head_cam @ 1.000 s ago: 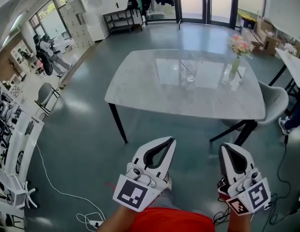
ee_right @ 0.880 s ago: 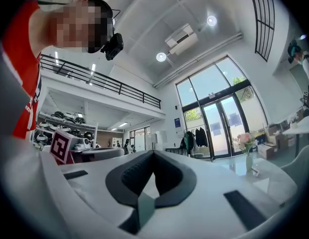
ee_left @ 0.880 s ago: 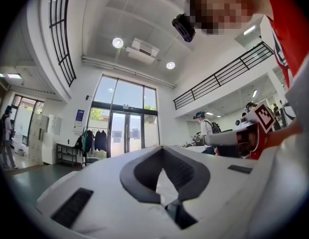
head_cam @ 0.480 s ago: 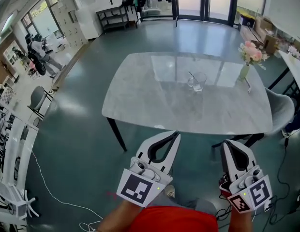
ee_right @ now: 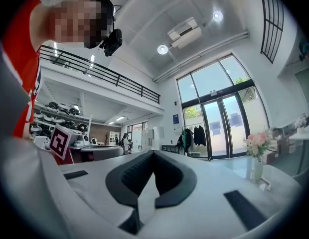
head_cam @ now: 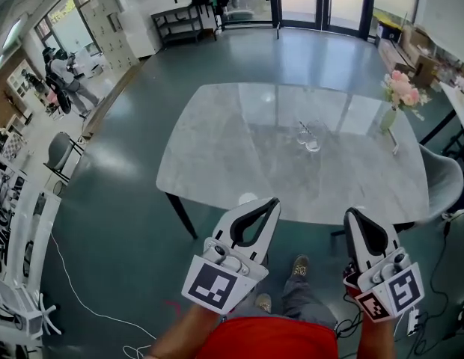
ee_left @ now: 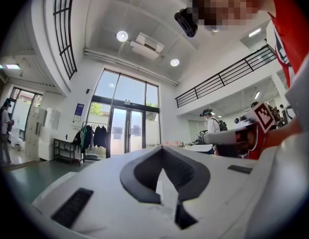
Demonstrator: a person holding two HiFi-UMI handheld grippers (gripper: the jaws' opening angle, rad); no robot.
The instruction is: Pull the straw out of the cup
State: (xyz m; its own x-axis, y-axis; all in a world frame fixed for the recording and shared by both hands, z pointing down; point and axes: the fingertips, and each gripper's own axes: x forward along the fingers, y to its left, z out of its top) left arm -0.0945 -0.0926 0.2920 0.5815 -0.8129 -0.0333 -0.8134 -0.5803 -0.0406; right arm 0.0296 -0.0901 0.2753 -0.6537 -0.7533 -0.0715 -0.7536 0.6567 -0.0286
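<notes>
Straw [head_cam: 301,126] shows only as a thin dark line leaning up and to the left out of a clear cup [head_cam: 304,135], which stands near the middle of the marble table [head_cam: 217,155]; at this size it is hard to say how far the straw goes in. A second glassy shape sits just beside the cup on the right, and whether it is another cup or a reflection cannot be told. A vase of pink flowers [head_cam: 400,96] stands near the table's far right edge. Both grippers are held level over the floor, short of the table's near edge and well apart from the cup. The left gripper [head_cam: 271,203] has its jaws closed tip to tip around an empty oval gap, and the right gripper [head_cam: 354,217] is closed the same way with nothing in it. In both gripper views the white body fills the lower half and hides the tabletop, so the cup and the straw do not show in either. The person's arms are cut off at the bottom edge of the head view.
</notes>
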